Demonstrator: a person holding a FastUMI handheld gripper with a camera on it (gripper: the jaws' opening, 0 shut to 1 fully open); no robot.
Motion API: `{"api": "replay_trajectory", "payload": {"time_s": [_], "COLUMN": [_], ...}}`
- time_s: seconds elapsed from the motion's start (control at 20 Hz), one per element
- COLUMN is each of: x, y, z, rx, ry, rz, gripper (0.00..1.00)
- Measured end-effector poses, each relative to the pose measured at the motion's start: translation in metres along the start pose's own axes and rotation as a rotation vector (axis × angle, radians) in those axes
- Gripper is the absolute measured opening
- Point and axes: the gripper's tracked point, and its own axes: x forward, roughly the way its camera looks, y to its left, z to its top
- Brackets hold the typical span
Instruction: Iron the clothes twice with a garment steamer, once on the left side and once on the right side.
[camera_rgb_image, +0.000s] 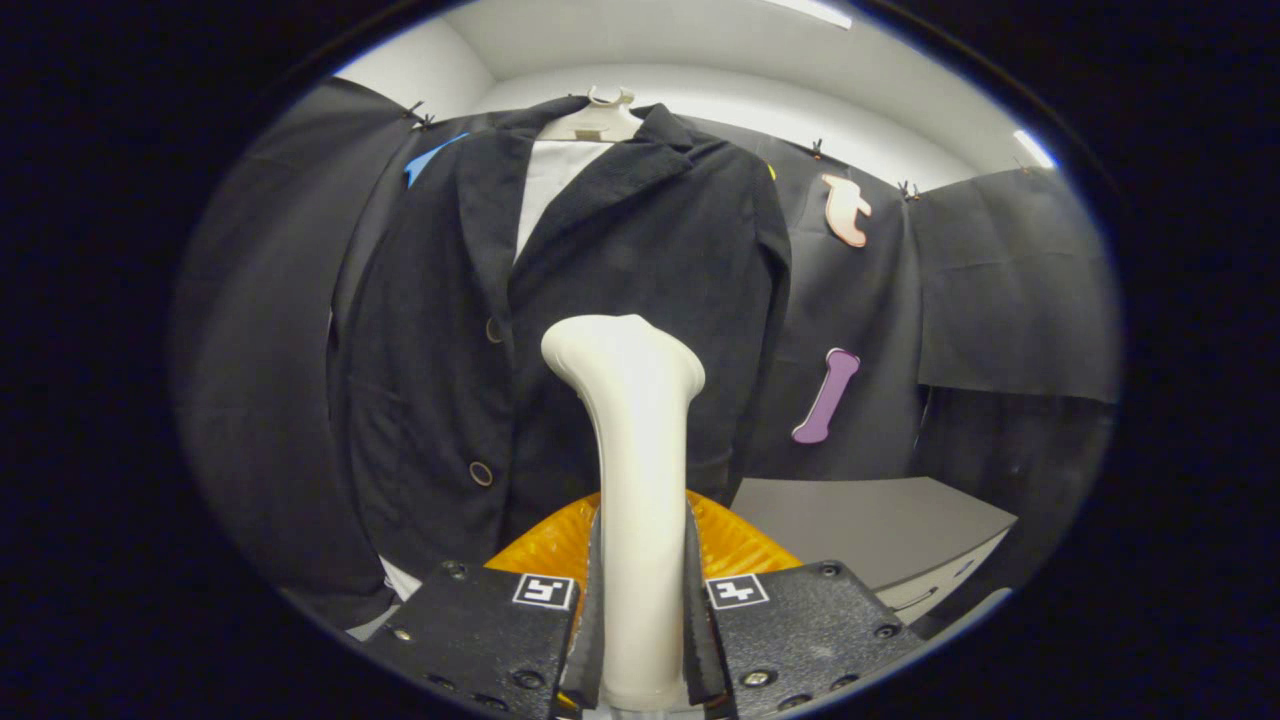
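Standing upright between the jaws, the white garment steamer (636, 450) is clamped on both sides of its handle, its head aimed forward. Beyond it hangs the dark jacket (560, 320) on a hanger, facing the gripper (640, 620); the steamer head sits roughly at the jacket's middle, nearer its buttoned front, with the grey tabletop (880, 525) off to one side below

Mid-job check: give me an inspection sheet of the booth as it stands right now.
Surface: grey table to the right of the jacket, beyond the fingers.
Job's things: white garment steamer upright between the fingers, head in front of the dark jacket, which hangs on a hanger, buttons undone near the collar.
Clutter: orange ridged object just behind the steamer handle.
Grippers: gripper shut on the steamer handle, both fingers pressing.
Cables: nothing seen.
Surroundings: black cloth wall clipped up; white ceiling above.
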Motion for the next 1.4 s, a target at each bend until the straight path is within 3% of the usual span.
{"api": "replay_trajectory", "payload": {"time_s": [0.65, 1.2, 1.4], "x": [-0.015, -0.033, -0.038], "y": [0.018, 0.025, 0.022], "z": [-0.097, -0.223, -0.232], "rx": [-0.077, -0.098, -0.106], "ry": [0.128, 0.368, 0.389], "rz": [-0.002, 0.006, 0.004], "gripper": [0.35, 0.35, 0.35]}}
